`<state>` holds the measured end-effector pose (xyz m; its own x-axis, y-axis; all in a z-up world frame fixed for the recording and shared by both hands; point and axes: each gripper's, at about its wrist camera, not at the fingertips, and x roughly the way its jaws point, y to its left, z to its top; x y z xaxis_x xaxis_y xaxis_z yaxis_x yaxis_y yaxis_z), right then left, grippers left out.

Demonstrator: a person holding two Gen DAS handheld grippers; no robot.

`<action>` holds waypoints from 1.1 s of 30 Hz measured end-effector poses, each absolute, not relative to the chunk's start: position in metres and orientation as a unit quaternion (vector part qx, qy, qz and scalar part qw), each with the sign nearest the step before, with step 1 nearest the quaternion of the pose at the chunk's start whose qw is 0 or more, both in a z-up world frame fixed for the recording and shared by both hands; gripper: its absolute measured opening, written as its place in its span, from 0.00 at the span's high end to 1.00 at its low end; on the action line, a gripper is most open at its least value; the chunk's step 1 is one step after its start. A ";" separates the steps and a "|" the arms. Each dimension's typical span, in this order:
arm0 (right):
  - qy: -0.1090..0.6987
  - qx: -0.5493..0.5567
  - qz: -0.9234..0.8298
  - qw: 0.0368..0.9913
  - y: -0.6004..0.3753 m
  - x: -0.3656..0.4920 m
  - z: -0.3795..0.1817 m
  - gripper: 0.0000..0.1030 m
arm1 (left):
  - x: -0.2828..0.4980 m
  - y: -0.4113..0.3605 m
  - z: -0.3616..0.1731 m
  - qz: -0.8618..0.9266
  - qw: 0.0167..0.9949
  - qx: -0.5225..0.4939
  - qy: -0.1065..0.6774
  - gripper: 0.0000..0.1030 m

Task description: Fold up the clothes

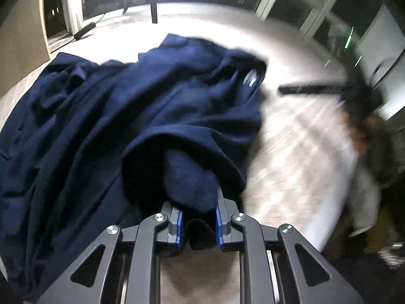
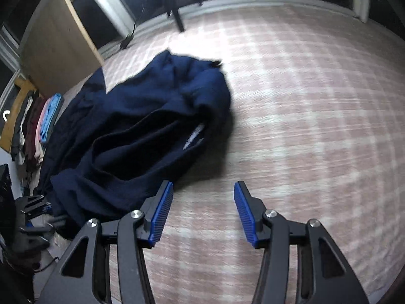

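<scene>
Rumpled navy fleece garment [image 1: 141, 116] pinched in left gripper [image 1: 198, 224] jaws, right gripper [image 2: 203, 212] jaws wide

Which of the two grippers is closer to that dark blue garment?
Left. The left gripper has its jaws shut on a fold of the navy garment. The right gripper is open over the checked cover, just beside the cloth.

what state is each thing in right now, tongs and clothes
left tongs: shut on a fold of the navy garment
right tongs: open, holding nothing, over bare checked cloth
navy garment: crumpled in a heap, not folded, one edge pinched by the left tongs
checked cloth: spread flat under the garment
stack of clothes: piled at the left edge, apart from the garment
</scene>
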<state>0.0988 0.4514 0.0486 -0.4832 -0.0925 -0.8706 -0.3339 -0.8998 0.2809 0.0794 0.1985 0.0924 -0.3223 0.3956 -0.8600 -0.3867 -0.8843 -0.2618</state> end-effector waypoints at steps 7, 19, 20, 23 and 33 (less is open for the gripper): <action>0.183 -0.478 0.857 0.057 0.447 0.088 0.071 0.52 | 0.128 0.038 0.187 0.879 0.087 -0.466 -0.060 0.84; -0.011 -0.500 0.865 -0.052 0.310 0.001 0.072 0.43 | 0.151 -0.088 0.170 0.870 -0.055 -0.490 -0.025 0.62; -0.024 -0.503 0.862 -0.055 0.304 -0.003 0.069 0.43 | 0.149 -0.075 0.169 0.872 -0.036 -0.488 -0.007 0.55; -0.062 -0.510 0.856 -0.058 0.293 -0.008 0.059 0.43 | 0.131 -0.027 0.161 0.868 0.055 -0.492 0.038 0.53; -0.156 -0.499 0.849 -0.076 0.246 -0.017 0.030 0.45 | 0.063 0.048 0.094 0.809 0.164 -0.543 0.154 0.70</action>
<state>-0.0173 0.2460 0.0298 -0.4903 0.0260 -0.8712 0.2856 -0.9396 -0.1888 0.0629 0.0478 0.0936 -0.3563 0.0983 -0.9292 -0.4323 -0.8990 0.0706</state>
